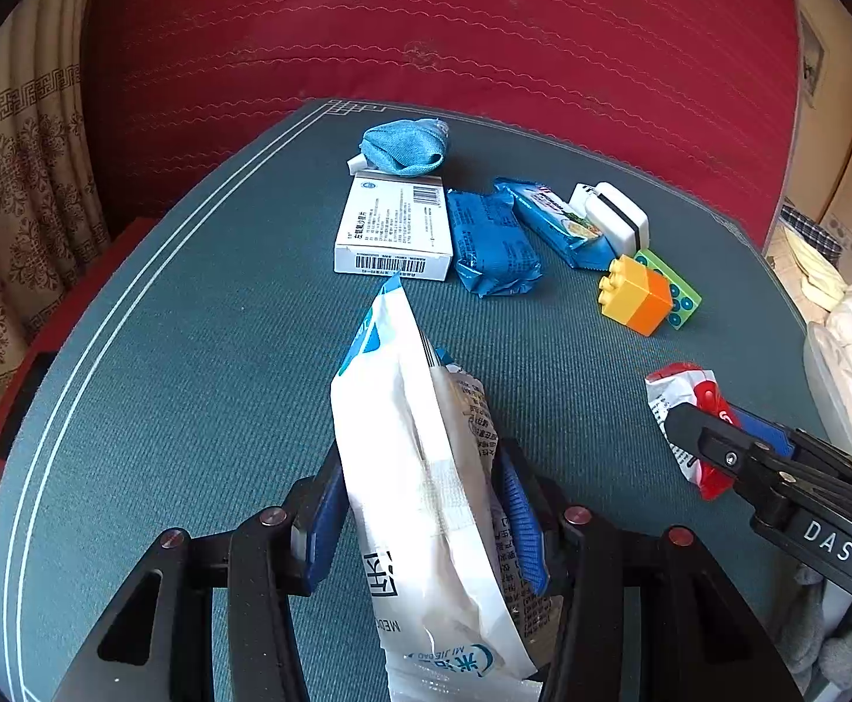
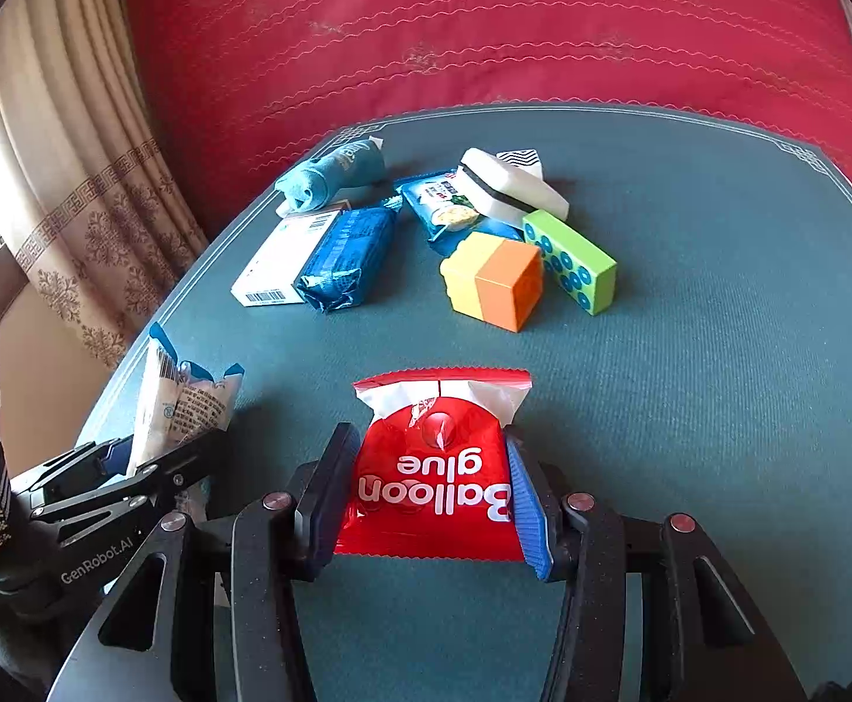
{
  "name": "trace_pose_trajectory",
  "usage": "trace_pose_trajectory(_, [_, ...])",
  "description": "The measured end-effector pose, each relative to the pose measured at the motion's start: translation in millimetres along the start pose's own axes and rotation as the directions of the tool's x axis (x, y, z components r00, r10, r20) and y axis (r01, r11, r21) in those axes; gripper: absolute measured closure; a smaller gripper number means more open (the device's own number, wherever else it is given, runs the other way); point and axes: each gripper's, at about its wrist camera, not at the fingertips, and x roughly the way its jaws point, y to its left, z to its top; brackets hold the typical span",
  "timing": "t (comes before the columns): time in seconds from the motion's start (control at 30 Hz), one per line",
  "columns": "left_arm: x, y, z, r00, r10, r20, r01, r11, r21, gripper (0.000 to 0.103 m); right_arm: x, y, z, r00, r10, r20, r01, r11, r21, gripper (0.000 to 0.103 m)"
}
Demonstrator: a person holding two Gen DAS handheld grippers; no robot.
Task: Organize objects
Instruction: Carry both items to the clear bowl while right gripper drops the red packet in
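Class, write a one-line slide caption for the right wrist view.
Right gripper grips a red Balloon glue packet above the green mat.

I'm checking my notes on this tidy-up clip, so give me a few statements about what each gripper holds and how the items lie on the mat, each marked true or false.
1. The right gripper is closed on the red Balloon glue packet. True.
2. The left gripper is empty. False: it grips a white pouch.
3. The yellow-orange block stands beside the green block. True.
4. The blue cloth lies on top of the green block. False: it lies at the mat's far corner, behind the white box.
5. The mat is bright yellow. False: it is dark teal.
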Motion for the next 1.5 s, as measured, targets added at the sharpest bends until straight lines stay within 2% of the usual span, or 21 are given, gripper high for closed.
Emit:
trace_pose_trajectory(0.43, [-4.4, -34.2, 0.1, 1.0, 0.003, 0.01, -0.003, 0.998, 0.058, 0.051, -26.6, -42.8, -17.9, 0.999, -0.037, 0.022, 0.035, 0.996, 0.08, 0.053])
trace_pose_trajectory(1.1, [-3.2, -111.4, -1.3, 1.0, -0.025, 0.009, 0.022, 0.983, 0.181, 0.051, -86.7, -114.6, -23.4, 0.985, -0.129, 0.119, 0.109, 0.981, 0.162, 0.053])
trace_pose_trajectory(1.3, [-0.5, -137.4, -3.0, 0.999, -0.043, 0.002, 0.041, 0.973, 0.225, 0.051, -106.9, -142.3, -26.5, 0.972, -0.187, 0.143, 0.159, 0.97, 0.186, 0.053])
trace_pose_trajectory(1.5, [3.4, -161.5, -5.5, 0.998, -0.055, -0.012, 0.056, 0.963, 0.262, 0.051, -137.7, -184.7, -28.1, 0.94, -0.286, 0.187, 0.234, 0.937, 0.259, 0.053])
